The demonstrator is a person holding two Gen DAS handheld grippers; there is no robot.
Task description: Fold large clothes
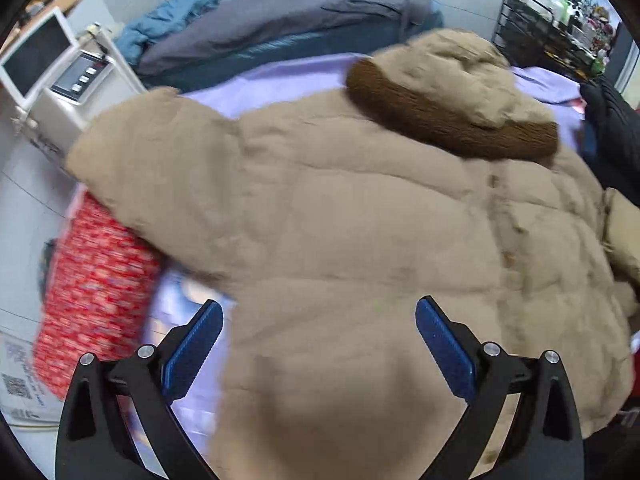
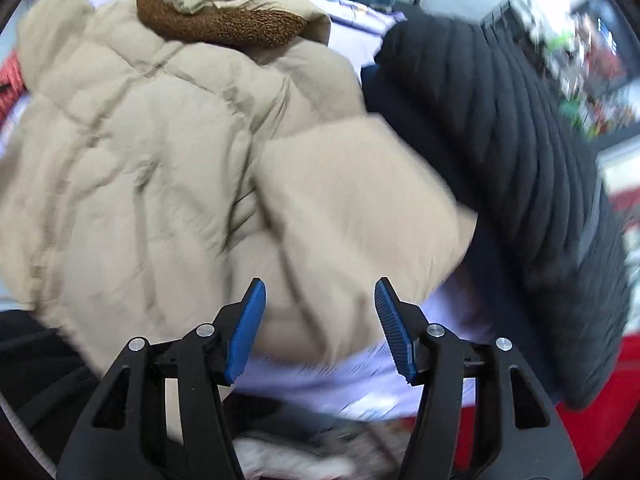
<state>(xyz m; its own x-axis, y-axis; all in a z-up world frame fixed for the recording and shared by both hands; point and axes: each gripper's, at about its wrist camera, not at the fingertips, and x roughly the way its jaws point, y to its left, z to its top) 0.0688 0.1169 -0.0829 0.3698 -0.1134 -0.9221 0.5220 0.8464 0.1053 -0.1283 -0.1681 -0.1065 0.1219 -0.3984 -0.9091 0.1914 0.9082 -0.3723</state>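
1. The lilac bed sheet point(image 1: 280, 80) carries everything here, and it serves as the folding surface: soft, broad, with room to spread a big garment.
2. Across it lies the padded beige hooded jacket point(image 1: 340, 220), front up with its button line showing, body flat, which looks like the set-up for a fold.
3. Its beige quilted sleeve point(image 2: 352, 208) lies folded in over the chest on the right side, likely the first tuck of the fold.
4. The hood with brown fleecy trim point(image 1: 452, 120) sits at the far end, out of the way of the hem.
5. A black ribbed garment point(image 2: 520, 140) is bunched just beside the jacket, probably waiting its turn.
6. The left gripper point(image 1: 320, 344) points steeply down over the near hem, blue pads wide apart, nothing between them.
7. The right gripper point(image 2: 320, 320) tilts steeply down above the sleeve's lower edge, fingers parted and empty, clear of the cloth.
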